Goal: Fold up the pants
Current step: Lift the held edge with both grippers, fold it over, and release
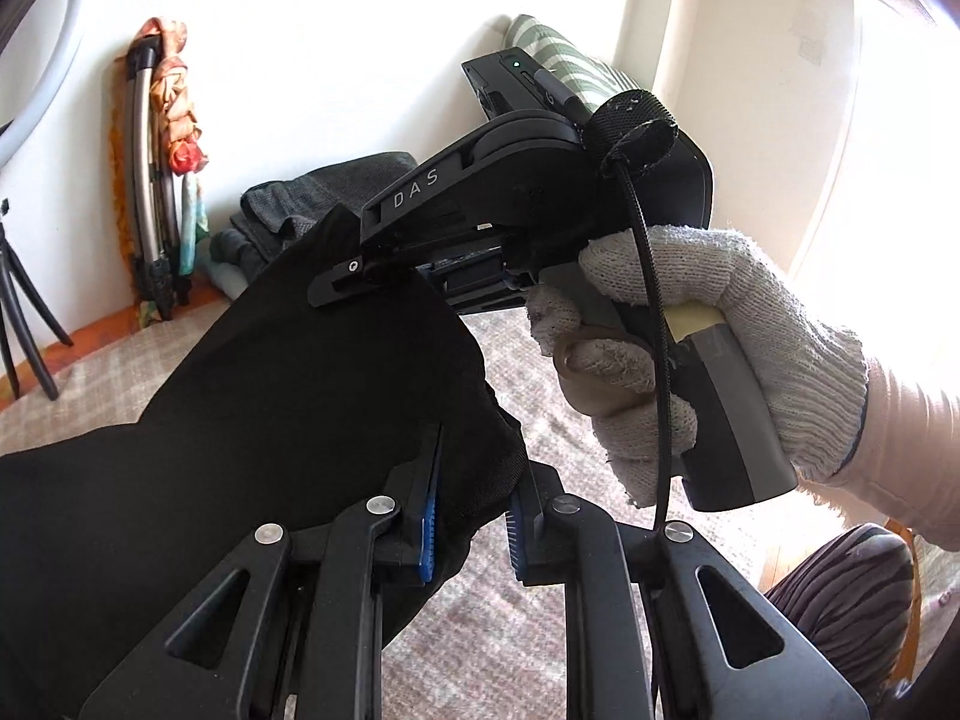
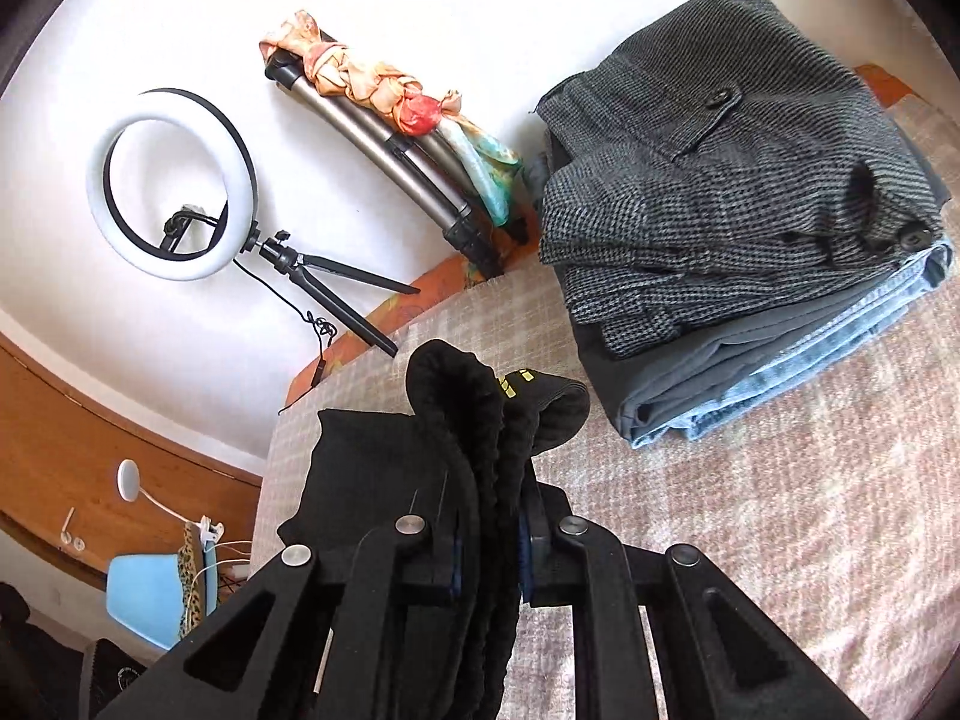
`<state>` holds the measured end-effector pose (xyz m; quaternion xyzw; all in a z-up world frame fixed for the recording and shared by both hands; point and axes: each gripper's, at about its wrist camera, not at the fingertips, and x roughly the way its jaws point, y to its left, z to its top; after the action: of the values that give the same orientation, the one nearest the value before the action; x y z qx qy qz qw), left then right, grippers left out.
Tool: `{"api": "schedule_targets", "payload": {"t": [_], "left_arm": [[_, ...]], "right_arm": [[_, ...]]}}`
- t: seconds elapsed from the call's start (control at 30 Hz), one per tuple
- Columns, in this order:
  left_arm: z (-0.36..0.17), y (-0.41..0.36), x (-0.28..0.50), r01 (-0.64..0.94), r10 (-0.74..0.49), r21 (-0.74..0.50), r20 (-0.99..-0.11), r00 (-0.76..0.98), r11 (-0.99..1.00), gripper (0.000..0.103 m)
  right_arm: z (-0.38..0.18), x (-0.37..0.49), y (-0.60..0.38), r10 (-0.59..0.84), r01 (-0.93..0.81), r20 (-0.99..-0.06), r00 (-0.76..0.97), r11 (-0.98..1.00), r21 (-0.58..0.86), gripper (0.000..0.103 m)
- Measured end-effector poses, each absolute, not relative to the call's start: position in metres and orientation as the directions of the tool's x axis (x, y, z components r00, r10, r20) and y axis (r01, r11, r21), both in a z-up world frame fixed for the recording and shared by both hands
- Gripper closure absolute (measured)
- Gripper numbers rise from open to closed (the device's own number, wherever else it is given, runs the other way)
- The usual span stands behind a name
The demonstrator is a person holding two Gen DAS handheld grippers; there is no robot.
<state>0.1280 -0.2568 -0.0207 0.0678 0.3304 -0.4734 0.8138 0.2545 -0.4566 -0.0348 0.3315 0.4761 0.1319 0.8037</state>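
The black pants [image 1: 252, 420] hang in the air above the plaid blanket [image 2: 750, 540], pinched tight by the left gripper [image 1: 474, 516] and by the right gripper [image 2: 492, 546], with a pile of folded clothes [image 2: 738, 210] lying on that blanket nearby.

The right gripper [image 2: 489, 546] has its jaws clamped on black pants [image 2: 474, 420], near a folded clothes stack [image 2: 738, 228].

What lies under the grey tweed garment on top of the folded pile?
Under the grey tweed garment lie a plain dark grey folded piece and light blue denim at the bottom. Only their edges show; anything else between the layers is covered.
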Motion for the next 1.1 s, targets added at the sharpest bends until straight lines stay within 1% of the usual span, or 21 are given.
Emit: {"api": "schedule_targets", "payload": {"t": [0.13, 0.23, 0.37, 0.6, 0.73, 0.87, 1.1], "left_arm": [[-0.012, -0.266, 0.114, 0.828, -0.753, -0.22, -0.578, 0.315, 0.516, 0.087], [-0.007, -0.258, 0.109, 0.823, -0.761, -0.233, -0.564, 0.32, 0.519, 0.087], [0.006, -0.229, 0.11, 0.798, -0.771, -0.267, -0.536, 0.343, 0.541, 0.087], [0.023, -0.159, 0.119, 0.74, -0.739, -0.262, -0.513, 0.436, 0.619, 0.087], [0.019, -0.118, 0.135, 0.679, -0.701, -0.278, -0.523, 0.486, 0.679, 0.087], [0.004, -0.079, 0.152, 0.613, -0.657, -0.296, -0.546, 0.521, 0.732, 0.087], [-0.033, -0.022, 0.191, 0.475, -0.614, -0.395, -0.584, 0.532, 0.787, 0.087]], "right_arm": [[-0.013, 0.236, -0.469, 0.478, 0.111, -0.701, 0.528, 0.78, 0.616, 0.092], [-0.004, 0.23, -0.469, 0.484, 0.115, -0.692, 0.536, 0.77, 0.628, 0.092], [0.011, 0.232, -0.45, 0.498, 0.072, -0.673, 0.546, 0.773, 0.63, 0.092], [0.035, 0.267, -0.379, 0.537, -0.025, -0.65, 0.537, 0.781, 0.625, 0.092], [0.027, 0.291, -0.331, 0.561, -0.053, -0.653, 0.509, 0.778, 0.626, 0.092], [0.01, 0.314, -0.28, 0.574, -0.072, -0.674, 0.465, 0.783, 0.617, 0.092], [-0.037, 0.342, -0.209, 0.557, -0.065, -0.733, 0.392, 0.811, 0.581, 0.092]]}}
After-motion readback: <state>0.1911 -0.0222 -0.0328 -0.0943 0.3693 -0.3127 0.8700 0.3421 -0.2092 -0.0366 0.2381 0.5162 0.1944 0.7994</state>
